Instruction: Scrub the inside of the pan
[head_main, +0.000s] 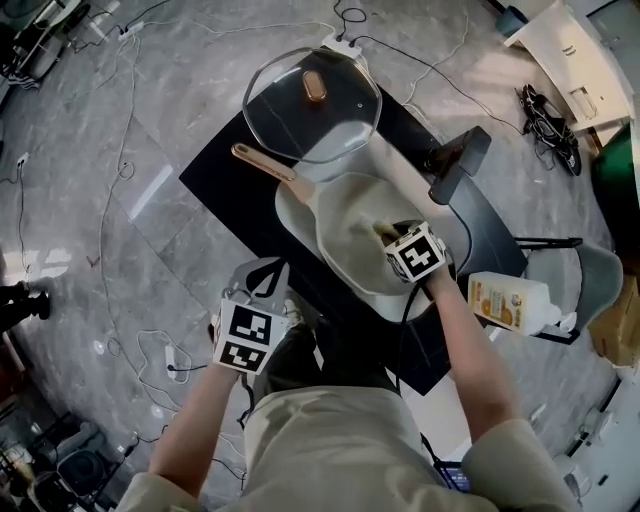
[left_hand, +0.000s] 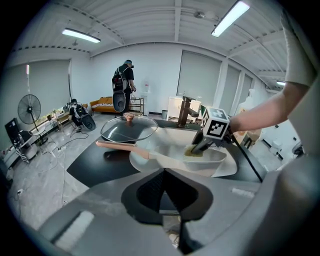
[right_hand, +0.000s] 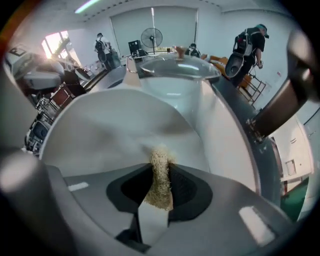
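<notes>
- Pan (head_main: 345, 235): white, on the black tabletop (head_main: 215, 175), just beside a glass lid (head_main: 312, 105).
- Right gripper (head_main: 388, 232): my jaws clenched on a scrub pad (right_hand: 160, 172), its tip against the pan's inside.
- Left gripper (head_main: 262, 285): my jaws closed, empty, off the tabletop's near edge.
- Step, as I judge: scrubbing under way.
- Next: steady-pressure sweeps over floor and walls; the unheld pan may slide.

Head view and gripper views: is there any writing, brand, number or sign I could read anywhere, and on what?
Bottle: orange label with print, too small and blurred to read.
Marker cubes: black-and-white square patterns only, no words.
Pan, lid, scrubber: no print visible.
Nothing here can be quoted.
</notes>
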